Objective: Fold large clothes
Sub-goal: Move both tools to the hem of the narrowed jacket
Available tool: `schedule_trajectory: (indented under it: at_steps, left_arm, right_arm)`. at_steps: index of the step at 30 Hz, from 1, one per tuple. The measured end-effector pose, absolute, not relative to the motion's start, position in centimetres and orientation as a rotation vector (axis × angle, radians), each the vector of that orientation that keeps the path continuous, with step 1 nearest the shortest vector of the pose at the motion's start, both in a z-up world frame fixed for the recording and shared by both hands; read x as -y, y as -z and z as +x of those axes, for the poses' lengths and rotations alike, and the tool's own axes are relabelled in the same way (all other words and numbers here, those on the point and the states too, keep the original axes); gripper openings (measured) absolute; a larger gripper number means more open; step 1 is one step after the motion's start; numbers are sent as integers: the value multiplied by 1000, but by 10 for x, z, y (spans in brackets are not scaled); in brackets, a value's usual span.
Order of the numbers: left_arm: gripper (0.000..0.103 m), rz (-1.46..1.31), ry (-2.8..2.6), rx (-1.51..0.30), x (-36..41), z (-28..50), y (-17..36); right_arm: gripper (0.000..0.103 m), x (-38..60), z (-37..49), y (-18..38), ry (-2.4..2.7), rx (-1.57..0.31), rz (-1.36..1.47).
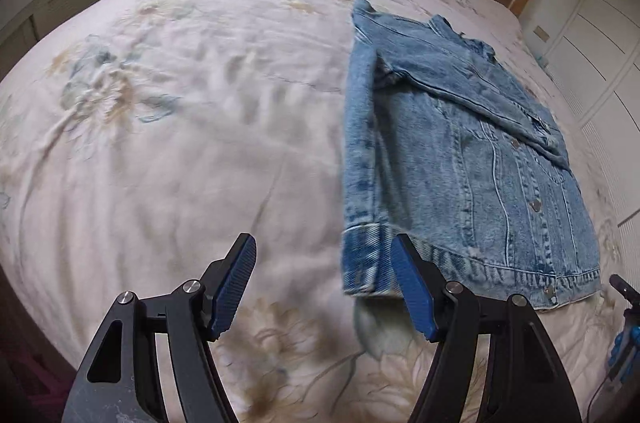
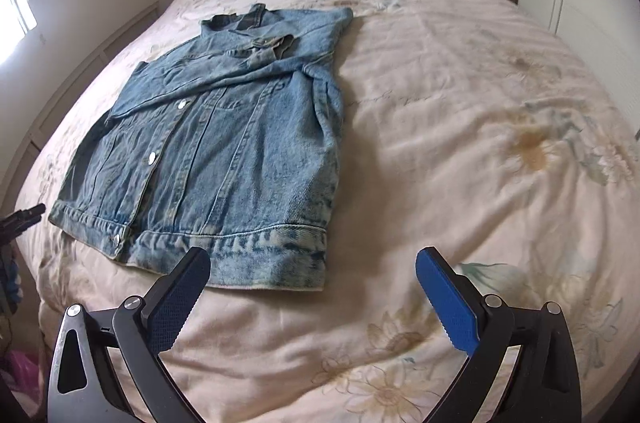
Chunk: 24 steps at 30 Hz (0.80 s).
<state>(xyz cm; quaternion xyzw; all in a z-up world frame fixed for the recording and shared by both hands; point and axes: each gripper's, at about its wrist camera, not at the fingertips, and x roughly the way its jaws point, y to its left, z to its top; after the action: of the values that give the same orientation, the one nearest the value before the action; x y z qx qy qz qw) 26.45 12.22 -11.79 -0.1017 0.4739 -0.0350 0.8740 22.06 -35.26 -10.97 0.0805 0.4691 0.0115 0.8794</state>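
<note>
The denim jacket [image 2: 224, 143] lies flat on the bed [image 2: 460, 143] toward its foot edge, both sleeves already folded in over the buttoned front, so the lengthwise fold looks still to do, while the left gripper [image 1: 324, 287] and right gripper [image 2: 312, 299] hover with jaws released, holding nothing.

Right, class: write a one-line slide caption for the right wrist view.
Open right tool poised above the hem of a partly folded denim jacket lying on a floral bedspread.
</note>
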Motion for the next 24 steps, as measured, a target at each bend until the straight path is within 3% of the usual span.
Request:
schedule_trajectory:
  at_steps: [12, 24]
  left_arm:
    - [64, -184, 159, -1091, -96, 296, 157]
    - [62, -302, 328, -1103, -91, 288, 158]
  right_arm:
    - [102, 347, 255, 153, -59, -1080, 178]
    - [103, 347, 269, 166, -143, -1120, 249]
